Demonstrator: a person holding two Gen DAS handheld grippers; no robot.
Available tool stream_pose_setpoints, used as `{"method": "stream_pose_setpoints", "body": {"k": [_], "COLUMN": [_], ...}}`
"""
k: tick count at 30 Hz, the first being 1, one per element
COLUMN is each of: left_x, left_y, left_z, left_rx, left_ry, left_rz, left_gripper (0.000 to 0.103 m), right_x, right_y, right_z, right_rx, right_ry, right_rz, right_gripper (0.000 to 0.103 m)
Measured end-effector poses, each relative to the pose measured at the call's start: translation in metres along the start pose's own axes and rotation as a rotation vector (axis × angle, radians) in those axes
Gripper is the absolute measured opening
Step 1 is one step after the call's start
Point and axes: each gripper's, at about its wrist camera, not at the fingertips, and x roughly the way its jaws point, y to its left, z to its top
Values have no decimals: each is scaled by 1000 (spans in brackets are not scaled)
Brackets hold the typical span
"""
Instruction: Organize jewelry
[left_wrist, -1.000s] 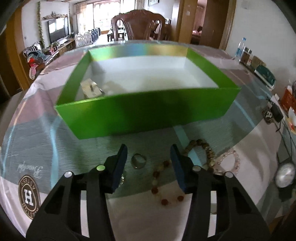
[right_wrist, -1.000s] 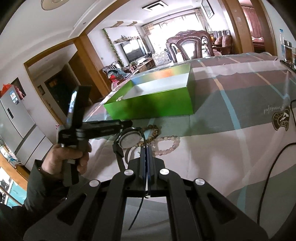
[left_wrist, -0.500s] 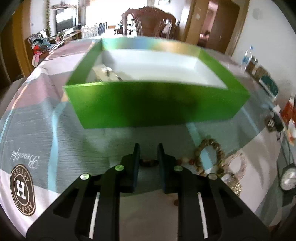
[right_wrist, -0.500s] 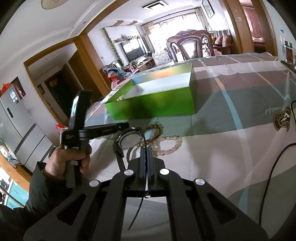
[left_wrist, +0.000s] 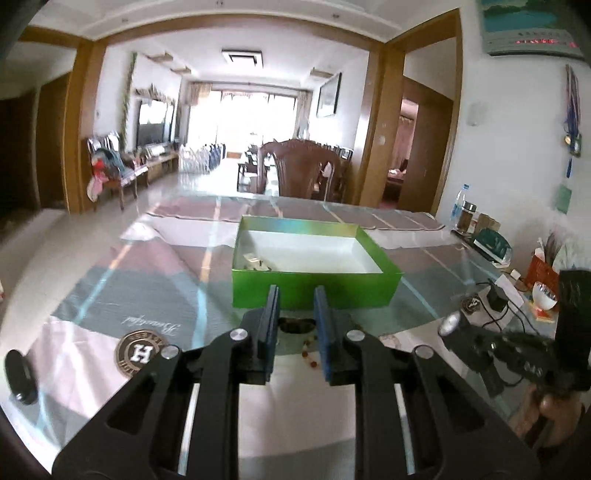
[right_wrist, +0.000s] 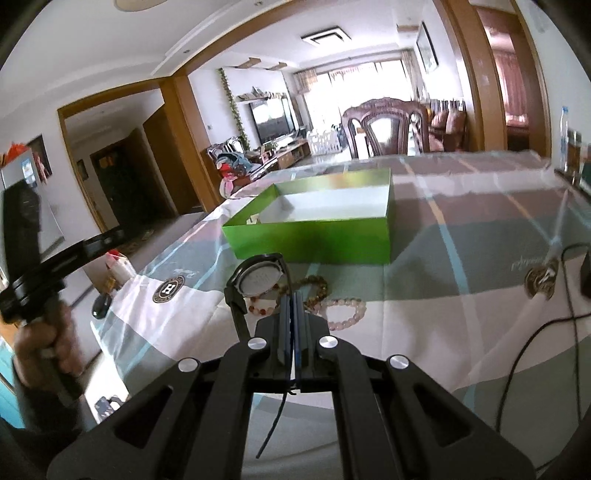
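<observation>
Holding a watch strap (right_wrist: 242, 314), right gripper (right_wrist: 291, 299) jaws pressed together, frame centre. Left gripper (left_wrist: 294, 295) jaws narrowly spread; contents indiscernible. Green box (left_wrist: 314, 288) upper centre on tabletop (left_wrist: 110, 295).

One green box (right_wrist: 314, 240); one black watch (right_wrist: 260, 277); three bead bracelets (right_wrist: 343, 312); two tools (right_wrist: 293, 314).

**Where everything sits on my table**

The box (right_wrist: 310, 236) stands on the table (right_wrist: 461, 280) ahead of me, and a small item (left_wrist: 255, 264) lies in its near left corner. Before the box, nearer to me, lie the bracelets (right_wrist: 341, 312), side by side and touching. The watch (right_wrist: 258, 278) is just left of them, above the table. A chair (left_wrist: 301, 171) stands behind the table's far edge. Bottles (left_wrist: 463, 216) line the table's right side.
</observation>
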Motion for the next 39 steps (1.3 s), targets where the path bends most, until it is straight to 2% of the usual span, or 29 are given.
{"method": "stream_pose_setpoints", "body": {"k": [4, 9, 39], "left_x": [-20, -24, -24], "left_y": [-13, -19, -16], "left_z": [-16, -25, -26], "left_rx": [19, 40, 40], "left_ry": [-14, -3, 15], "left_rz": [8, -4, -3], "left_gripper": [19, 19, 19], "right_x": [-4, -6, -8], "right_y": [5, 7, 9], "right_z": [-1, -1, -1], "right_rx": [-14, -17, -13], "right_ry": [-16, -22, -14], "right_rz": [-4, -11, -14], "right_gripper": [2, 2, 2]}}
